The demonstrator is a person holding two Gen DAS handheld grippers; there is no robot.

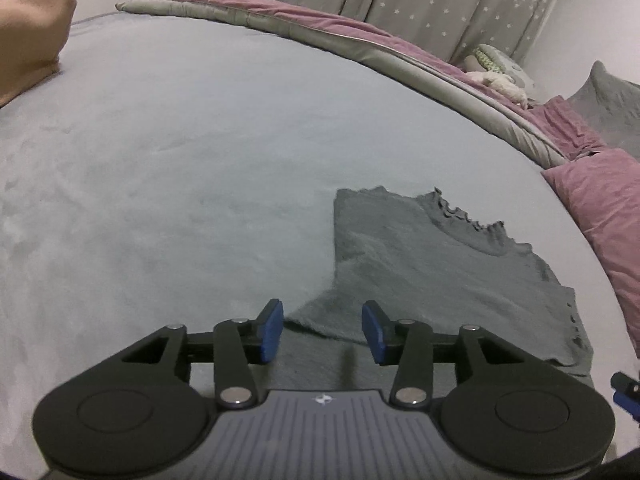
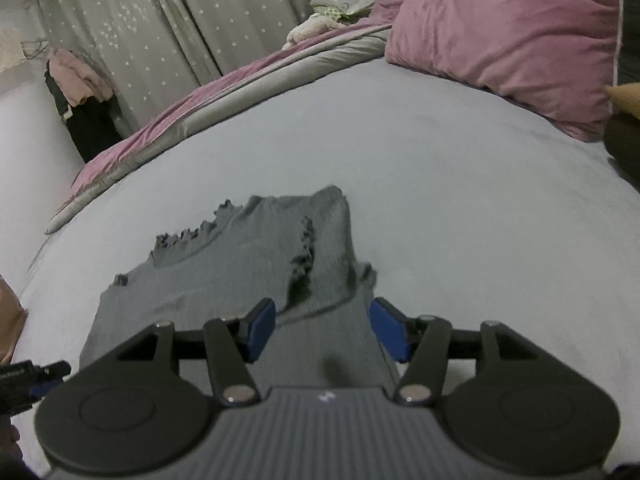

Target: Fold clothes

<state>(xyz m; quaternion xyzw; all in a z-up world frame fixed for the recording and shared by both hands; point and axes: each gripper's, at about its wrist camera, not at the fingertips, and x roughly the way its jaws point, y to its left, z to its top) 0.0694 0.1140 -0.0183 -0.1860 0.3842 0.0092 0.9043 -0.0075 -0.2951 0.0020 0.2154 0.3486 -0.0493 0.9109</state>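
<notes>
The grey top (image 2: 240, 276) lies flat on the pale bed sheet (image 1: 180, 160), its sides apparently already folded inward, so a final lengthwise fold seems left. The left gripper (image 1: 322, 332) and the right gripper (image 2: 322, 330) hover over its near part, fingers spread, holding nothing. The near hem is hidden behind the gripper bodies, and motion blur smears the ruffled edge in the right view.

grey top (image 1: 432, 280): matt ribbed knit; bedsheet (image 1: 180, 152): soft matt cloth; pillow (image 2: 508, 36): velvety

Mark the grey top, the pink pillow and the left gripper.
grey top (image 2: 224, 280): right wrist view, on its flat body.
pink pillow (image 2: 504, 36): right wrist view, on its front face.
left gripper (image 1: 322, 330): left wrist view, midway between its blue fingertips.
</notes>
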